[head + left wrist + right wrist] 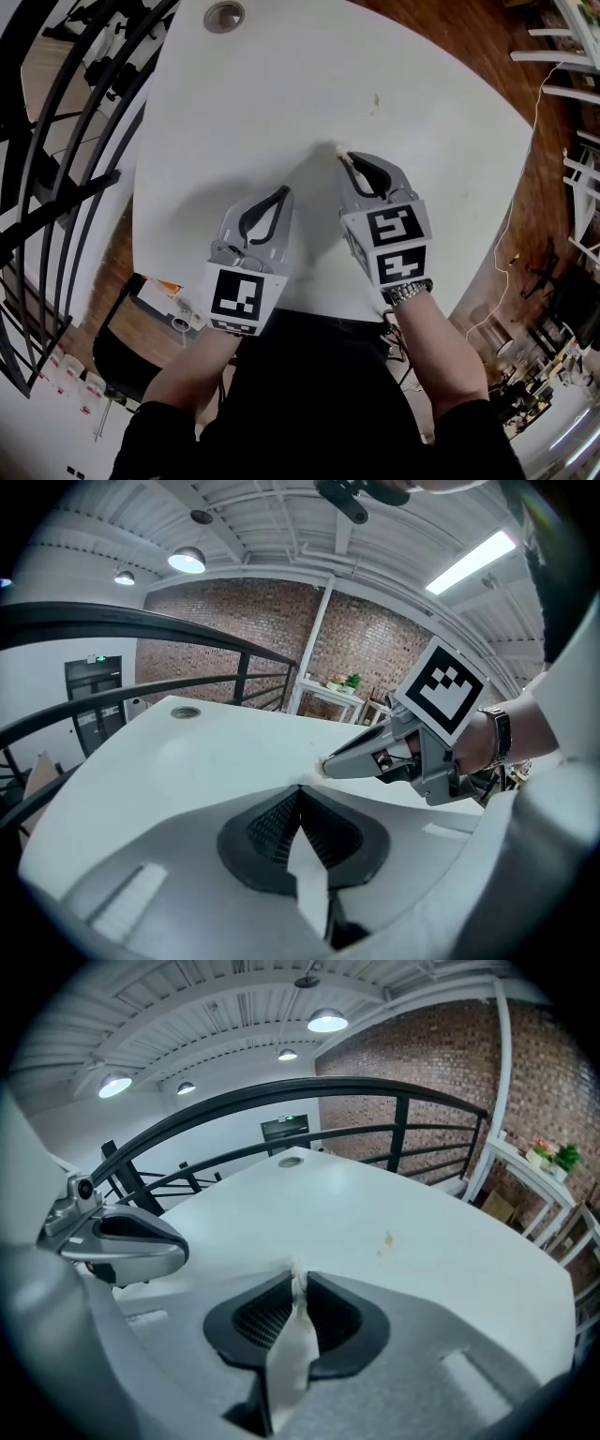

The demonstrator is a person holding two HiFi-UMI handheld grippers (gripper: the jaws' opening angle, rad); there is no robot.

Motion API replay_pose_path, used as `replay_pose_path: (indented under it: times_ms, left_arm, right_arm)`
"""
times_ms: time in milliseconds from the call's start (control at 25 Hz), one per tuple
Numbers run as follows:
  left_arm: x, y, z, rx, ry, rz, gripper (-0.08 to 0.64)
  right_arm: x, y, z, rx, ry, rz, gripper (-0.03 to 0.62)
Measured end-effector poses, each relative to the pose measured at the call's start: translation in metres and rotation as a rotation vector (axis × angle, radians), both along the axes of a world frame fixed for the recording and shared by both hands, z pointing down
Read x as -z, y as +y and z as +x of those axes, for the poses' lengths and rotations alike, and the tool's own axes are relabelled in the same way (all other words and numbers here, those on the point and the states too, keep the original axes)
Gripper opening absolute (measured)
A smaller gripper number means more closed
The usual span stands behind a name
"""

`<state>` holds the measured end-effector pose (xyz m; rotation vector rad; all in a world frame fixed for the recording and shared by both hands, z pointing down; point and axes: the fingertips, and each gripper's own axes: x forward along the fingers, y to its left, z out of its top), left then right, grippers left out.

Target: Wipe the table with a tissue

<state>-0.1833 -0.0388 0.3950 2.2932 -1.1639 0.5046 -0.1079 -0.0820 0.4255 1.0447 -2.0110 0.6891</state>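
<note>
1. Presently, right gripper (pixel 343 159) pinches the tissue (pixel 335 148) at its tips, low over the table (pixel 281 75).
2. Left gripper (pixel 283 194): jaws pressed together, empty.
3. Risks: little tissue protrudes, so the tips may scrape; the tissue may tear or slip; the speck (pixel 377 98) may be missed.

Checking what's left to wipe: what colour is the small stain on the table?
Yellowish-tan stain on the white table; clearest in the right gripper view.

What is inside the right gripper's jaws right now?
A white tissue is pinched between the jaws of the right gripper, its tip poking out toward the table. How the tissue ends further back is covered by the gripper's body.
</note>
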Motion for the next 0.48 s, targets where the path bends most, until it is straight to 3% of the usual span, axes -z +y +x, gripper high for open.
replay_pose_path:
  times_ms: [480]
  left_arm:
    - [-0.004,0.01,0.015,-0.012,-0.034,-0.004,0.017]
  right_arm:
    - [-0.003,-0.021,0.033,-0.041,-0.007,0.036,0.038]
